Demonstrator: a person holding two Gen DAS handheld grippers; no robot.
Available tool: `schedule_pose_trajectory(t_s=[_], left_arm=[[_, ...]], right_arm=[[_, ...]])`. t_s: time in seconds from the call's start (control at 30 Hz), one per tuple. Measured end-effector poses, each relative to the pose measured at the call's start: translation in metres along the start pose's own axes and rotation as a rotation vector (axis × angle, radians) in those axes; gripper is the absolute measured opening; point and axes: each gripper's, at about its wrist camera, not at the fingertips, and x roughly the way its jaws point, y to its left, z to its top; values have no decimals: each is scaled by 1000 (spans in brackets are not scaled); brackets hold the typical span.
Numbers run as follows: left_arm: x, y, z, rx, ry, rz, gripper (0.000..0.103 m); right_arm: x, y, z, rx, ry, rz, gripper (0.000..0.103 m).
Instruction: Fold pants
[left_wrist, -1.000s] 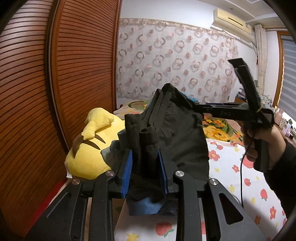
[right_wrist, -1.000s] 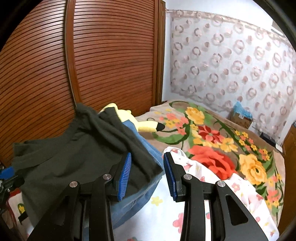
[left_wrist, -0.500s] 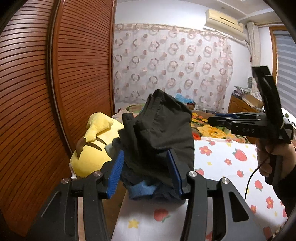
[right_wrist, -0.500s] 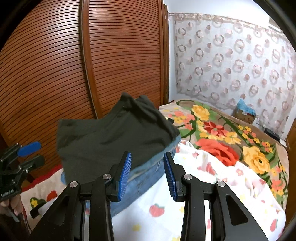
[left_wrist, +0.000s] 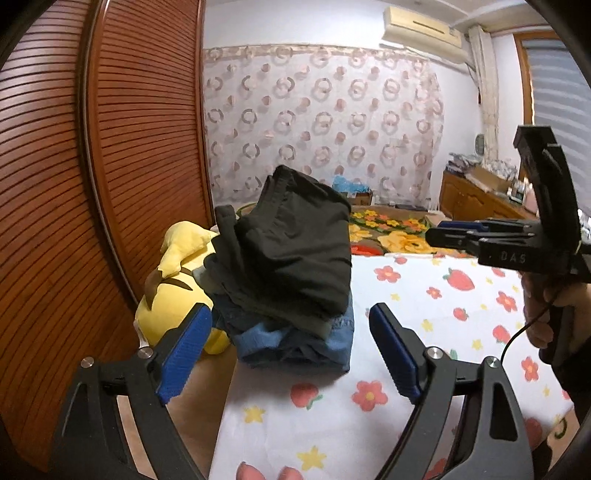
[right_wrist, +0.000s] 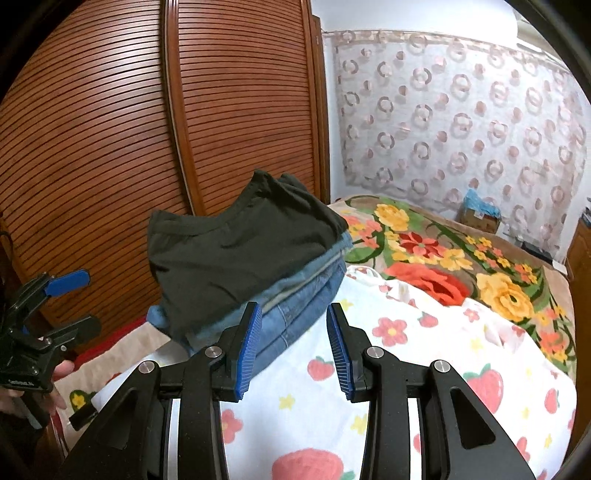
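Observation:
Folded dark pants (left_wrist: 291, 251) lie on top of a stack of folded blue jeans (left_wrist: 295, 341) at the bed's left edge. The pants (right_wrist: 236, 247) and the jeans (right_wrist: 303, 299) also show in the right wrist view. My left gripper (left_wrist: 290, 350) is open wide and empty, a little in front of the stack. It also shows at the left of the right wrist view (right_wrist: 68, 299). My right gripper (right_wrist: 293, 339) is open and empty, close to the jeans' near edge. It also shows at the right of the left wrist view (left_wrist: 443, 230).
A white sheet (left_wrist: 406, 369) with strawberries and flowers covers the bed. A yellow plush toy (left_wrist: 173, 291) lies left of the stack against the brown slatted wardrobe door (left_wrist: 110, 184). A floral blanket (right_wrist: 461, 266) lies beyond, with a curtain (right_wrist: 461, 129) behind.
My left gripper opened, let go of the dark pants and drew back. The pants now rest on the jeans stack. My right gripper pulled back from the stack.

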Motion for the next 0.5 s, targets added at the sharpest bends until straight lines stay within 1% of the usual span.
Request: schedule_pose_trajectory(t_s=[0.23, 0.4, 0.5], left_arm=[[-7, -9, -9, -5, 14, -54, 88], [-10, -25, -16, 14, 25, -97, 88], [-11, -34, -18, 23, 32, -128, 88]], right_arm=[[-24, 3, -19, 29, 1, -24, 46], [-48, 5, -33, 50, -9, -48, 51], [-63, 6, -40, 62, -16, -66, 53]])
